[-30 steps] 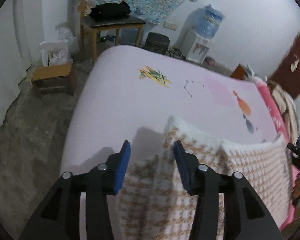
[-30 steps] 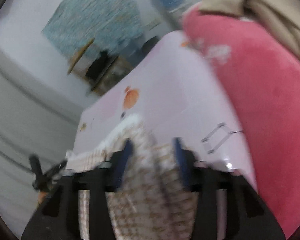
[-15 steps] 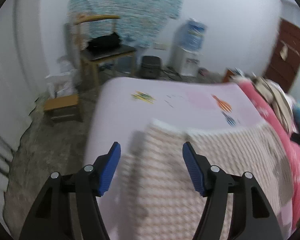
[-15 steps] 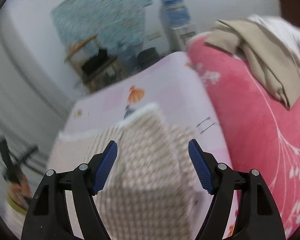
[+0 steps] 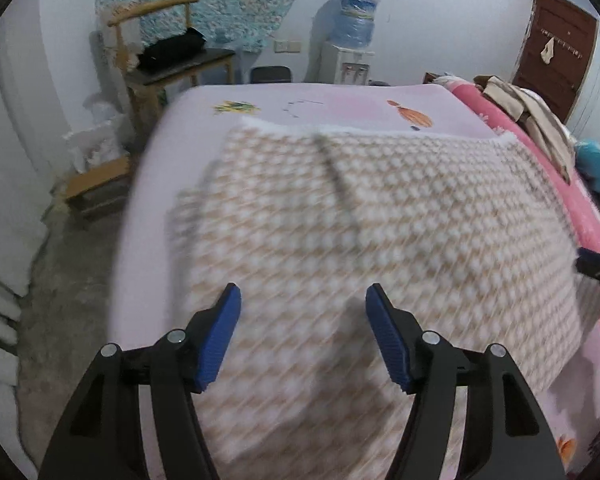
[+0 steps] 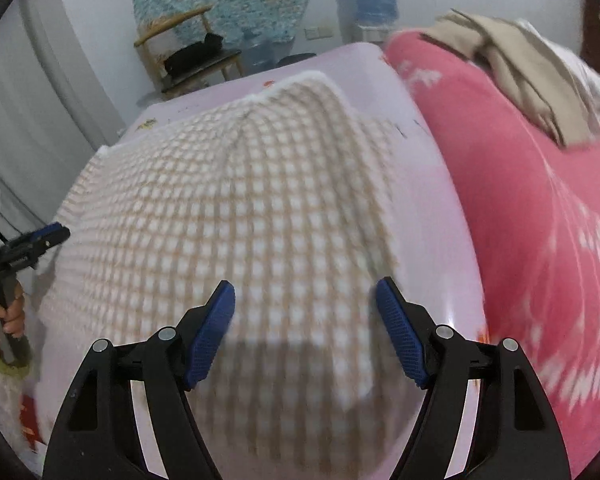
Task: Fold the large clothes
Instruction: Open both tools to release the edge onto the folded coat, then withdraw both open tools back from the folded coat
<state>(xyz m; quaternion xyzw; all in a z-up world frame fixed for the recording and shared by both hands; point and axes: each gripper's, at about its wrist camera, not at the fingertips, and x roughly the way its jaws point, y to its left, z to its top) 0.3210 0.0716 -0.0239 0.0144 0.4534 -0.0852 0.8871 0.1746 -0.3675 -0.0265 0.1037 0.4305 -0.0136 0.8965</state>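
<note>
A large tan-and-white checked knit garment (image 5: 380, 216) lies spread flat on a pale pink bed sheet (image 5: 340, 108). It also shows in the right wrist view (image 6: 236, 208). My left gripper (image 5: 303, 334) is open and empty, above the garment's near left part. My right gripper (image 6: 305, 328) is open and empty, above the garment's near right part. The left gripper shows at the left edge of the right wrist view (image 6: 32, 240); the right gripper's tip shows at the right edge of the left wrist view (image 5: 596, 266).
A pink floral blanket (image 6: 540, 216) with beige clothes (image 6: 532, 72) on it lies along the bed's right side. Beyond the bed stand a wooden chair (image 5: 168, 60), a water dispenser (image 5: 352, 40) and a small stool (image 5: 96, 184). A brown door (image 5: 556, 48) is at the far right.
Both grippers have opened and let go of the garment, then pulled back. The garment, held bunched near the fingers before, now lies spread flat across the bed.
</note>
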